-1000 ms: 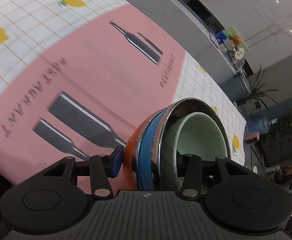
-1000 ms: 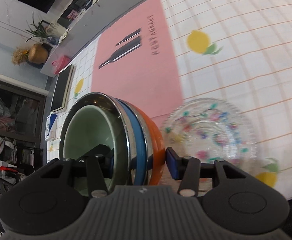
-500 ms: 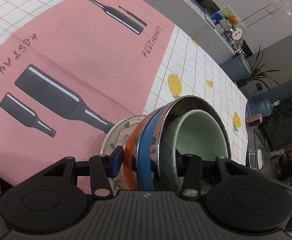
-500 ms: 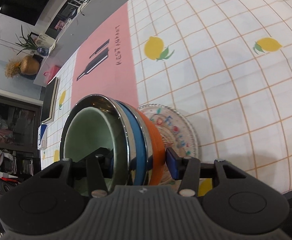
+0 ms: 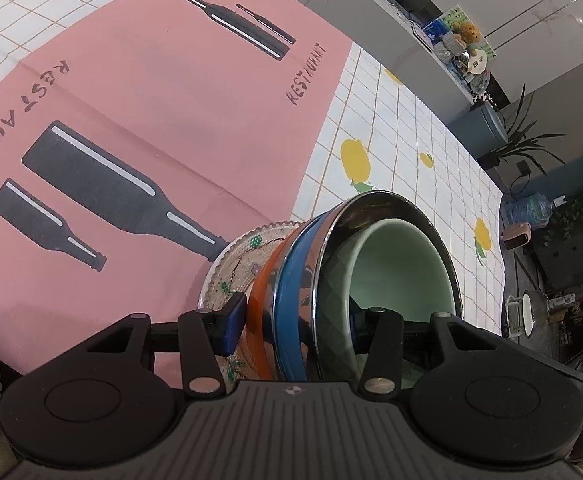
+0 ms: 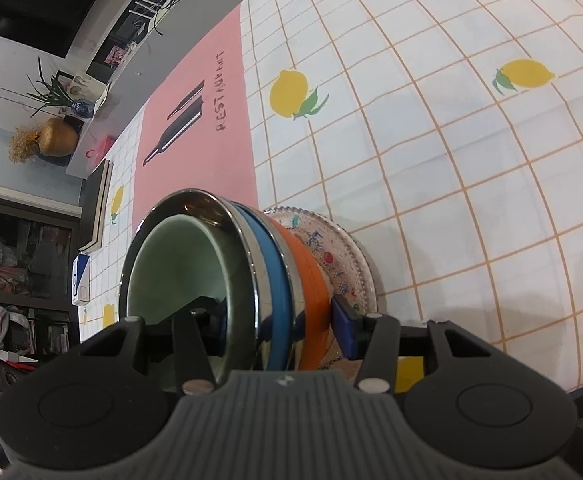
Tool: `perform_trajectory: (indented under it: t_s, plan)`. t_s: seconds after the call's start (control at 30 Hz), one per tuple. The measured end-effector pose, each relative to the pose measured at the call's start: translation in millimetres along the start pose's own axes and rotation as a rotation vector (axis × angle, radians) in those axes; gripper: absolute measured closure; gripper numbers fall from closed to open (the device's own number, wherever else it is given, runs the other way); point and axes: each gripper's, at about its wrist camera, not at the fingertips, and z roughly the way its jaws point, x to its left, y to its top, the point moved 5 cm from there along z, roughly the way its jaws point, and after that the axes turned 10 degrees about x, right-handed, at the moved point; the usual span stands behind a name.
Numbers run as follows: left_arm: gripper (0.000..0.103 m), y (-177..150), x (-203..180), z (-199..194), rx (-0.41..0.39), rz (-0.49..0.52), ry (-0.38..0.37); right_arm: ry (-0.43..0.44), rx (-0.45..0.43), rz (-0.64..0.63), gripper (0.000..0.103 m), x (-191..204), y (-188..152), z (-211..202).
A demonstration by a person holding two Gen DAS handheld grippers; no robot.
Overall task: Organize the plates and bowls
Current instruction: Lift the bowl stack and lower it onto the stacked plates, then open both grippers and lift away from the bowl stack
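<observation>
Left wrist view: we count four nested bowls in one stack (image 5: 303, 300), with an orange bowl (image 5: 260, 312) outermost, then a blue-banded steel bowl (image 5: 289, 300), a mirror-steel bowl (image 5: 387, 204), and a pale green bowl (image 5: 403, 268) innermost. One patterned glass plate (image 5: 227, 272) lies flat on the cloth behind the stack, to its left.

Our left gripper (image 5: 295, 322) tilts steeply down toward the table. It is clamped across the stack's wall: the blue left pad (image 5: 233, 322) presses the orange outside, while the right finger sits inside the green bowl. The stack sits tipped on edge, mouth facing right, with its base close against the plate; contact we cannot confirm.

Right wrist view: we see the same stack (image 6: 275, 280) with its mouth facing left. Our right gripper (image 6: 279, 320) is also pitched down, pinching the opposite part of the rim, with the blue pad (image 6: 345, 330) on the orange side and the other finger inside the green bowl (image 6: 179, 276). The plate (image 6: 347, 256) shows at right, behind the stack.

One pink placemat (image 5: 151, 120) with bottle prints lies beyond it, on a lemon-checked tablecloth (image 6: 451, 140).
</observation>
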Motion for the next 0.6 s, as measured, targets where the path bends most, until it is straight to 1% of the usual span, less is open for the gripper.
perform_trajectory:
  t_s: [0.23, 0.37, 0.4, 0.43, 0.47, 0.5, 0.6]
  plan:
    - [0.049, -1, -1, -1, -0.006, 0.023, 0.004, -0.032, -0.010, -0.050, 0.054, 6, -4, 0]
    - [0.049, -1, -6, -1, -0.014, 0.063, 0.024, -0.045, -0.019, -0.064, 0.053, 8, -5, -1]
    - [0.047, -1, -6, -2, -0.017, 0.071, 0.030, -0.048, -0.023, -0.064, 0.049, 8, -4, -2]
    - [0.042, 0, -6, -2, -0.020, 0.078, 0.034, -0.056, -0.028, -0.064, 0.047, 9, -4, -3]
    - [0.039, 0, -7, -3, -0.025, 0.084, 0.037, -0.064, -0.035, -0.066, 0.044, 9, -3, -4]
    - [0.036, 0, -8, -4, -0.032, 0.089, 0.041, -0.073, -0.040, -0.070, 0.044, 9, -3, -5]
    - [0.035, 1, -12, -12, -0.062, 0.118, 0.053, -0.090, -0.051, -0.092, 0.040, 12, -3, -6]
